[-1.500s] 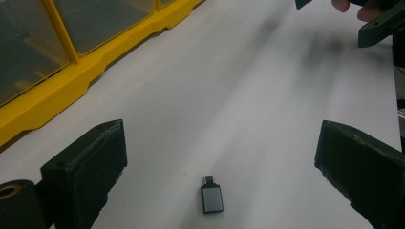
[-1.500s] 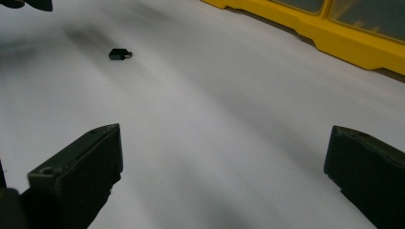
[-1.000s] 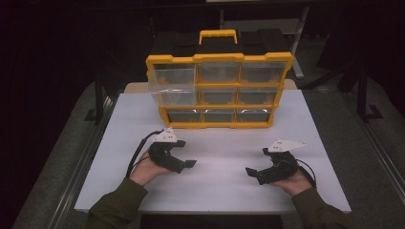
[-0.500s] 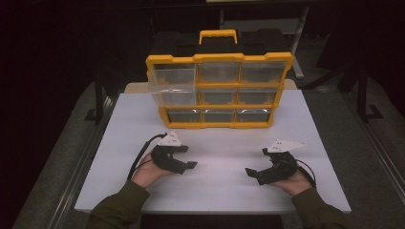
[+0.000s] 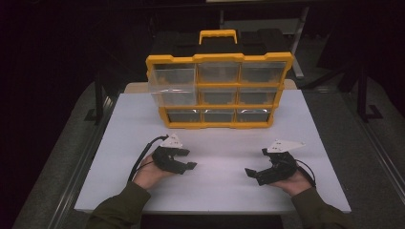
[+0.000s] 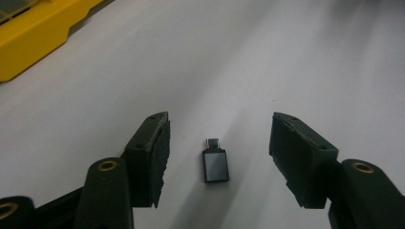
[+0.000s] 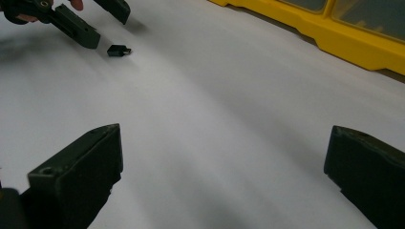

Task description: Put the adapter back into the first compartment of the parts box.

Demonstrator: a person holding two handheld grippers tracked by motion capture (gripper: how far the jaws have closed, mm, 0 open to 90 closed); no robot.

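High view: left gripper (image 5: 184,161) low at lower centre-left of the frame, over the white table (image 5: 325,143), jaws narrower than a second ago, having just been closing. Barely shifted otherwise since the earlier frames, sitting a touch lower in the picture. Left gripper view: small black adapter (image 6: 215,163) lying flat on the white surface at lower centre, between the two black jaws, a clear gap on either side, pads (image 6: 155,157) not pressing on it; jaws about half open, nothing held. Right gripper view: same adapter (image 7: 118,50) at upper left, just beside the tip of the other gripper's jaw. Right gripper (image 5: 260,172) at lower centre-right of the high view, unmoved from a second ago, jaws spread wide, nothing between them but bare table. Yellow drawer organizer (image 5: 219,90) at upper centre, unchanged, well apart from both grippers.
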